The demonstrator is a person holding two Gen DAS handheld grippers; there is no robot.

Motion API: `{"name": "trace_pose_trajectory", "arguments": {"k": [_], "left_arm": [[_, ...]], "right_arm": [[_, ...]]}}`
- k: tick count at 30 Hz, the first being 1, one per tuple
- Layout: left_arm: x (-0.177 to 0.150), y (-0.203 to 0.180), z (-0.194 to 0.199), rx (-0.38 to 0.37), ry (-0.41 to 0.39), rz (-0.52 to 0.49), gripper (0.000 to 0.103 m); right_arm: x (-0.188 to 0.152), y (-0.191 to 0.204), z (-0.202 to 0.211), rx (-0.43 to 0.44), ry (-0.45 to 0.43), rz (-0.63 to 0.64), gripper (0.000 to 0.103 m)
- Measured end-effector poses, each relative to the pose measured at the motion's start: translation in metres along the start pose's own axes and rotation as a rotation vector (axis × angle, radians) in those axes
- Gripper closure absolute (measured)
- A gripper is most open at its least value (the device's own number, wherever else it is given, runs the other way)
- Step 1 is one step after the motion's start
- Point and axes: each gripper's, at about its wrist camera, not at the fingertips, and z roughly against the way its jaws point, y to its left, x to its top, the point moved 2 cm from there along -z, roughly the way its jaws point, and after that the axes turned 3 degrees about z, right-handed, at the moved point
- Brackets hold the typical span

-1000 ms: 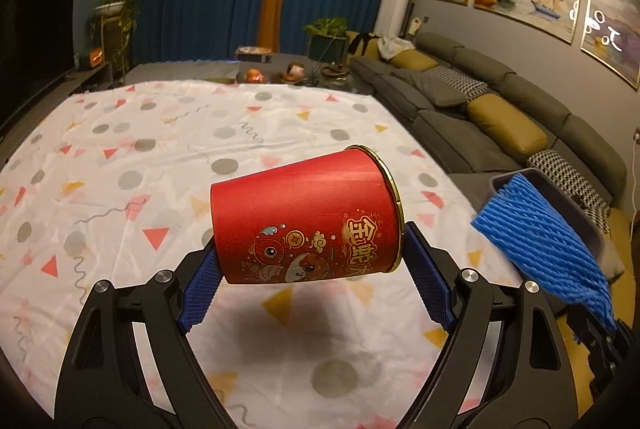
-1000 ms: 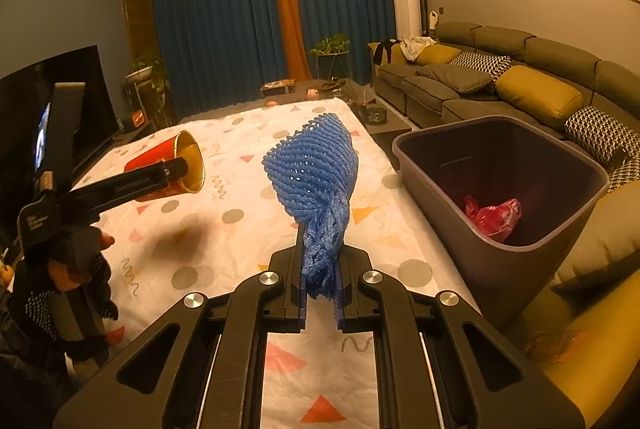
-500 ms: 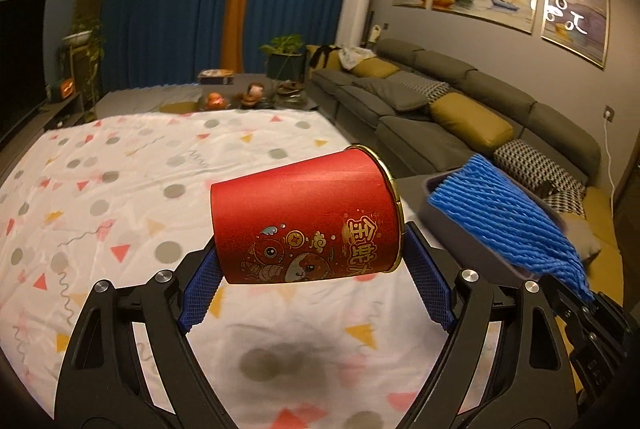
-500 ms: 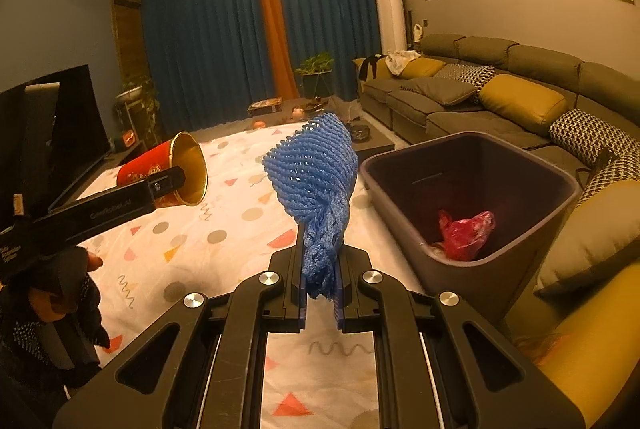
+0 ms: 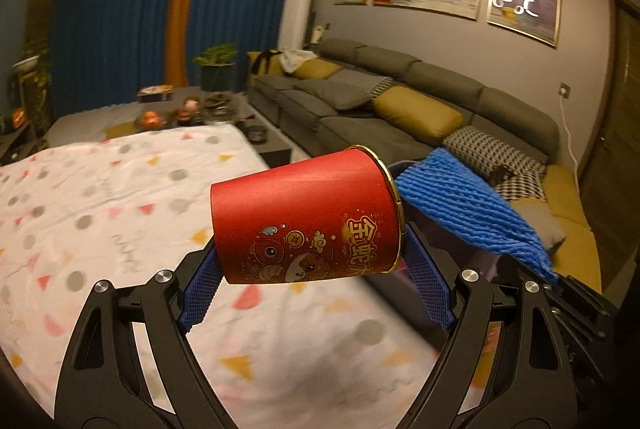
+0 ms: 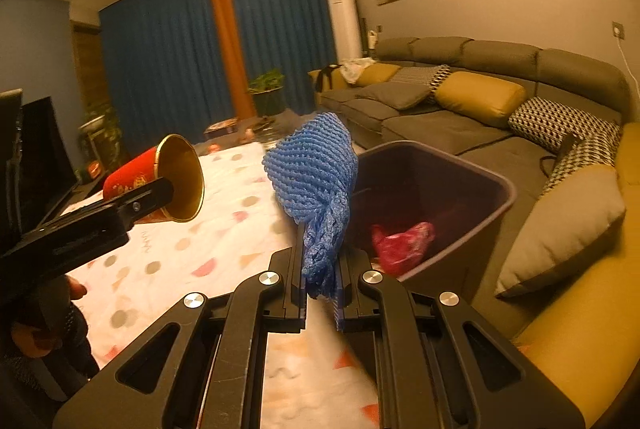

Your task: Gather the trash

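Note:
A red paper cup (image 5: pixel 308 221) with gold rim and cartoon print lies sideways between the blue pads of my left gripper (image 5: pixel 310 261), which is shut on it, mouth to the right. From the right wrist the same red cup (image 6: pixel 160 181) shows at the left, held in the air. My right gripper (image 6: pixel 320 269) is shut on the tail of a blue foam net sleeve (image 6: pixel 316 185), which stands up above the jaws. That blue net (image 5: pixel 472 217) appears right of the cup in the left wrist view. A dark grey bin (image 6: pixel 496 185) with a red bag (image 6: pixel 404 241) inside stands just beyond the net.
A table under a white cloth (image 5: pixel 100 197) with dots and triangles spreads left of the bin. A grey sofa (image 6: pixel 460 125) with mustard and patterned cushions runs along the right wall. A person's gloved hand (image 6: pixel 44 321) holds the left gripper. A low table with small items sits farther back.
Both grippers have swung rightward, from over the cloth toward the bin and sofa. The bin now looms closer behind the net. Cup and net stay held as before.

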Motion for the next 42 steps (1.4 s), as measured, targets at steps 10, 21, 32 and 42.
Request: {"name": "trace_pose_trajectory", "arguments": {"k": [10, 21, 32, 42], "left_arm": [[0.004, -0.041, -0.048, -0.134, 0.053, -0.007, 0.02], [-0.004, -0.052, -0.102, -0.219, 0.159, 0.037, 0.02], [-0.008, -0.042, -0.114, -0.265, 0.193, 0.073, 0.014], [-0.017, -0.008, -0.06, -0.063, 0.098, 0.035, 0.007]], "right_arm": [[-0.001, -0.027, -0.02, -0.037, 0.01, -0.034, 0.092], [-0.006, -0.041, -0.039, -0.026, 0.038, -0.084, 0.092], [-0.007, -0.045, -0.041, -0.035, 0.033, -0.104, 0.063], [-0.006, -0.026, -0.01, -0.087, -0.024, -0.071, 0.013]]}}
